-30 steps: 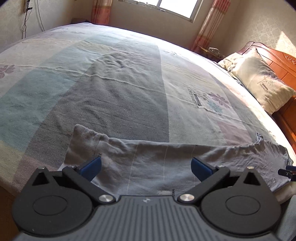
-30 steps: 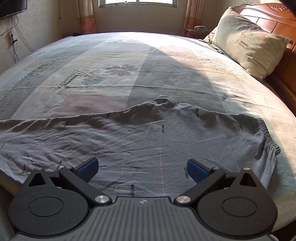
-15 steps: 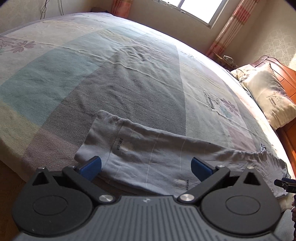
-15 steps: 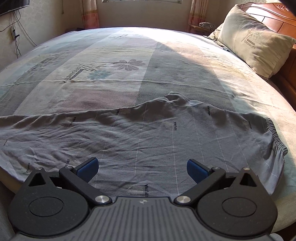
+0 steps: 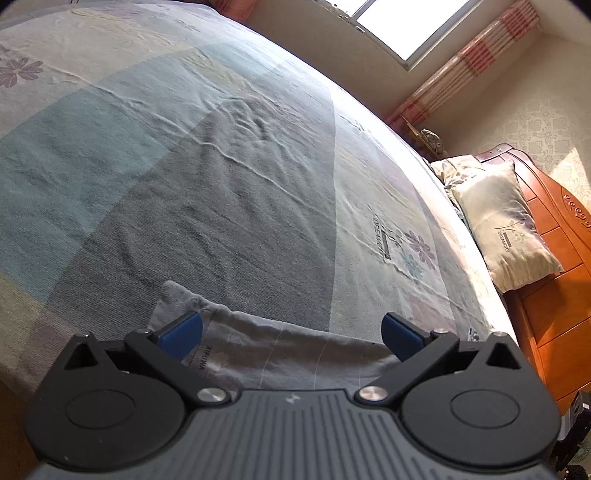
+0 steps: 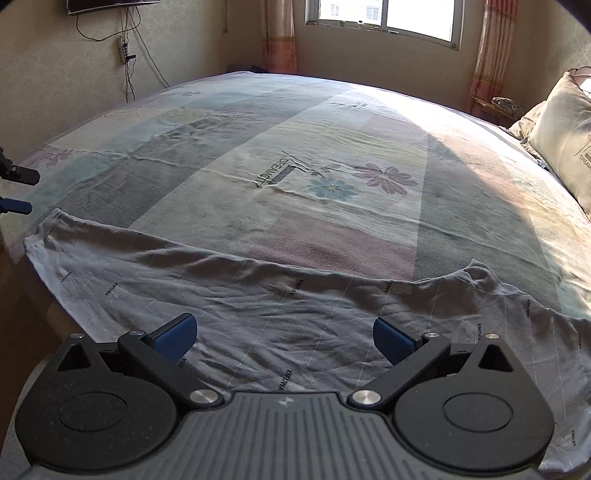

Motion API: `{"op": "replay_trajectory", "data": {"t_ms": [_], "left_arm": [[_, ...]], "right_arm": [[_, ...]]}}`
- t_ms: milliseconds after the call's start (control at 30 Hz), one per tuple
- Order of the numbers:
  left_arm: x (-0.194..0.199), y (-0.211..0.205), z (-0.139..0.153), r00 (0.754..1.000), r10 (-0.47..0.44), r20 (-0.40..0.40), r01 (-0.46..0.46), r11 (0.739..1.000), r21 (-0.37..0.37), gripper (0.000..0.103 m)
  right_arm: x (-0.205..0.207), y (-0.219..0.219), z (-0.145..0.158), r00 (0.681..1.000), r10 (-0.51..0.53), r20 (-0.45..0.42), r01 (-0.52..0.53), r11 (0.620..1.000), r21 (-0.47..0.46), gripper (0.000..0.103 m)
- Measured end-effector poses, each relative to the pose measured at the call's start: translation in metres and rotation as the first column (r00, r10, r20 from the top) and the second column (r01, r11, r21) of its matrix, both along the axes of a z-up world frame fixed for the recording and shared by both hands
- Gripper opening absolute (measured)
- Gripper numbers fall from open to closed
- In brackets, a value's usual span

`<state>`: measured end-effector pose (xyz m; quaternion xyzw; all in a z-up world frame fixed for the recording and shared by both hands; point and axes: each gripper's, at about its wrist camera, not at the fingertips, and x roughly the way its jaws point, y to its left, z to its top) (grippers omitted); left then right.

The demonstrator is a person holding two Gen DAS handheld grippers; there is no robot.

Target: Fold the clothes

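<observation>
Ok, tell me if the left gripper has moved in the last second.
Yes: the left gripper tilted anticlockwise; the pillow sits lower, the window farther right.

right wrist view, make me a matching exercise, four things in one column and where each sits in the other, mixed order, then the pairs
Things:
1. grey garment
2. pillow
3. window
4. left hand-held gripper

Places:
A. far wall, between the curtains
B. left edge of the view, above the end of the cloth
C. spread along the near edge of the bed
D. right edge, at the head of the bed

Pairs: 1-C, 2-D, 3-A, 4-B
</observation>
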<state>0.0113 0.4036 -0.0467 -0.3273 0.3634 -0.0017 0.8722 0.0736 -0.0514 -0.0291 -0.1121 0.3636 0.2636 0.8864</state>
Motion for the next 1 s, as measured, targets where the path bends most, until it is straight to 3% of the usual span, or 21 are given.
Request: {"op": "replay_trajectory", "data": {"t_ms": [67,333,467,533,600,667,733,867,1000], "left_arm": [[0.01,-0.006,-0.018,1.0,0.004,-0.016,-0.005,0.999,-0.05,0.102],[-0.037,-0.031,-0.052,0.999,0.04,-0.002,-0.04,0.994,-0.098,0.102],[-0.029,-0.033,-0.035,0.998,0.038,-0.055,-0.039,0.999,-0.024,0.102],[-0.018,-0.037,-0.023,1.0,0.014,-0.02,-0.014,0.999,0.03,0.102],[-0.006,-0.037,-0.016,1.0,0.006,0.023,-0.006,0.999,0.031,0.102],[0.008,-0.039,-0.018,0.999,0.012,0.045,-0.013,1.0,0.018,0.102],[0.018,-0.043,-0.03,1.0,0.019,0.014,-0.019,1.0,0.0,0.102],[0.015,-0.076,-0.047,1.0,-0.015,0.007,0.014,0.997,0.073,0.102],[0.007,-0.105,-0.042,0.995,-0.096,-0.003,0.095,0.984,0.149,0.102]], "right_arm": [[-0.001,-0.006,-0.003,1.0,-0.024,-0.016,0.024,1.0,-0.008,0.103],[0.006,-0.029,-0.011,0.992,-0.11,-0.056,0.109,0.994,-0.01,0.103],[0.009,-0.024,-0.021,0.992,-0.101,-0.08,0.1,0.995,-0.022,0.103],[0.007,-0.021,-0.022,0.993,-0.087,-0.081,0.085,0.996,-0.023,0.103],[0.006,-0.02,-0.023,0.993,-0.084,-0.079,0.083,0.996,-0.026,0.103],[0.006,-0.02,-0.024,0.993,-0.086,-0.077,0.084,0.996,-0.032,0.103],[0.006,-0.02,-0.024,0.993,-0.09,-0.076,0.088,0.996,-0.035,0.103],[0.009,-0.026,-0.025,0.991,-0.105,-0.079,0.103,0.994,-0.03,0.103],[0.013,-0.028,-0.03,0.988,-0.113,-0.101,0.111,0.993,-0.027,0.103]]}}
